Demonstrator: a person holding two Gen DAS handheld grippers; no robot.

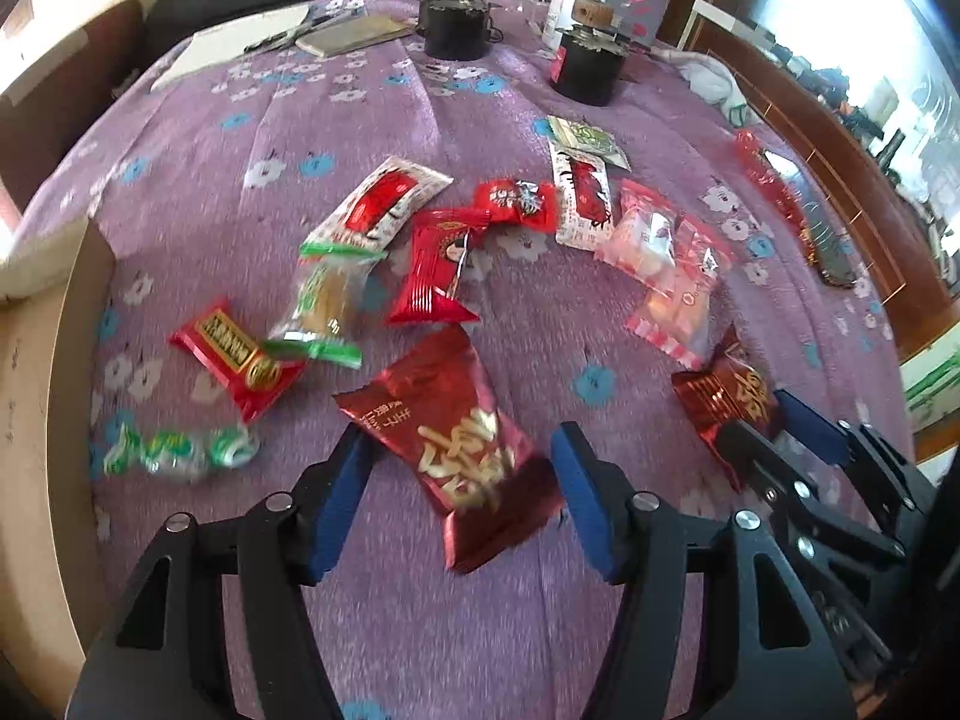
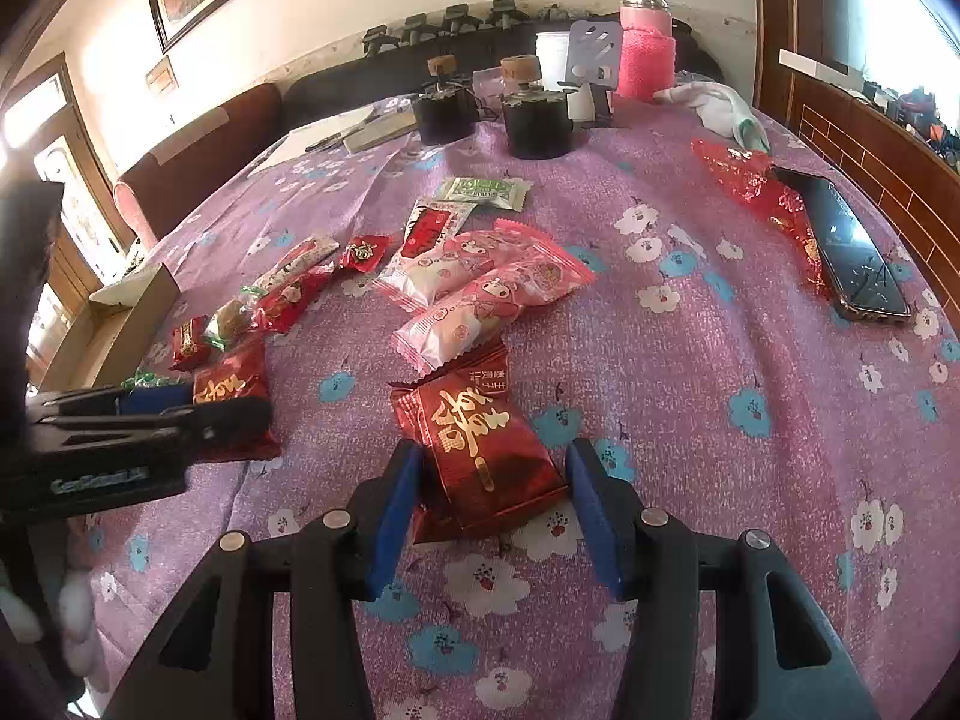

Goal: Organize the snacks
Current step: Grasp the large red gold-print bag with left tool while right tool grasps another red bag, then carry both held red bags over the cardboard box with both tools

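Many snack packets lie scattered on a purple flowered tablecloth. My left gripper is open, its blue pads on either side of a dark red packet with gold characters. My right gripper is open around another dark red packet with gold writing, which also shows in the left wrist view. Two pink packets lie just beyond it. Red, green and white packets lie across the middle. The left gripper shows at the left of the right wrist view.
A cardboard box stands at the table's left edge. Two black round tins with wooden knobs, a pink bottle and a white cup stand at the back. A phone and a red wrapper lie at the right.
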